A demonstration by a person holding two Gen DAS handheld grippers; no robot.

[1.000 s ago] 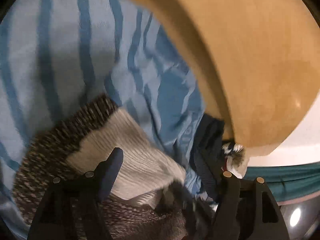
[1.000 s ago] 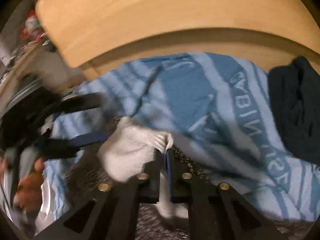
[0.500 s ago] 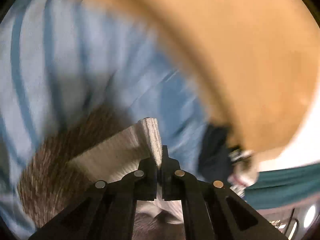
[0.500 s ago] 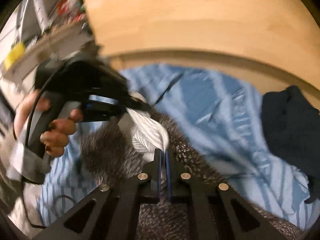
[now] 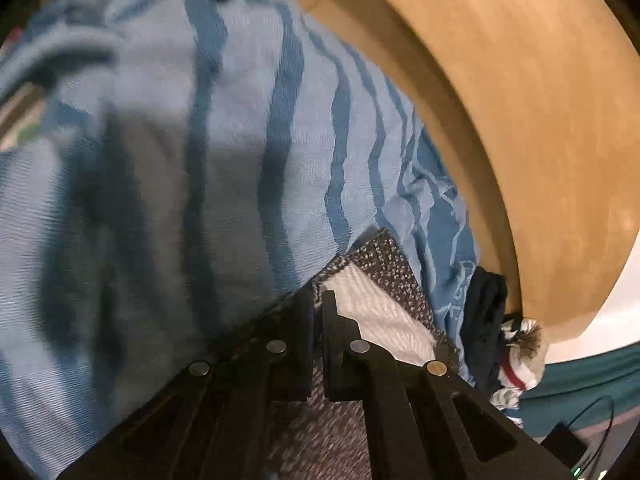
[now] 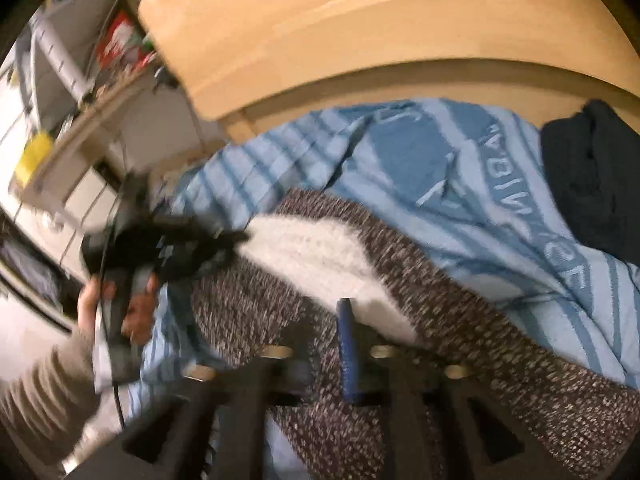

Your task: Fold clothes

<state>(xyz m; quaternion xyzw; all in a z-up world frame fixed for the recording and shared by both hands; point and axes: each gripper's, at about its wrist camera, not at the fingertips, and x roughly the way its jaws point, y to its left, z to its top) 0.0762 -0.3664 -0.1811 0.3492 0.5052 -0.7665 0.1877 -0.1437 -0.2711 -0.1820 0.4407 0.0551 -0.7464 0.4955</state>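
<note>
A dark speckled sweater (image 5: 384,264) with a white ribbed inside (image 5: 372,308) lies on a blue striped blanket (image 5: 240,140). My left gripper (image 5: 318,300) is shut on the sweater's edge where the white rib meets the speckled knit. In the right wrist view the sweater (image 6: 460,312) stretches across the blanket (image 6: 460,168). My right gripper (image 6: 328,314) pinches the same edge, with fabric between its fingers. The left gripper (image 6: 240,237), held by a hand (image 6: 96,300), pulls the white band (image 6: 312,252) taut to the left.
A wooden headboard (image 6: 360,20) curves behind the bed, and also shows in the left wrist view (image 5: 520,120). A navy garment (image 6: 592,176) lies at the right on the blanket. Striped socks (image 5: 516,360) sit beside the navy garment (image 5: 484,312). Cluttered shelves (image 6: 72,120) stand at the left.
The left gripper, open around the white band a second ago, has shut on it. Both grippers have since drawn apart, and the sweater's edge is stretched between them.
</note>
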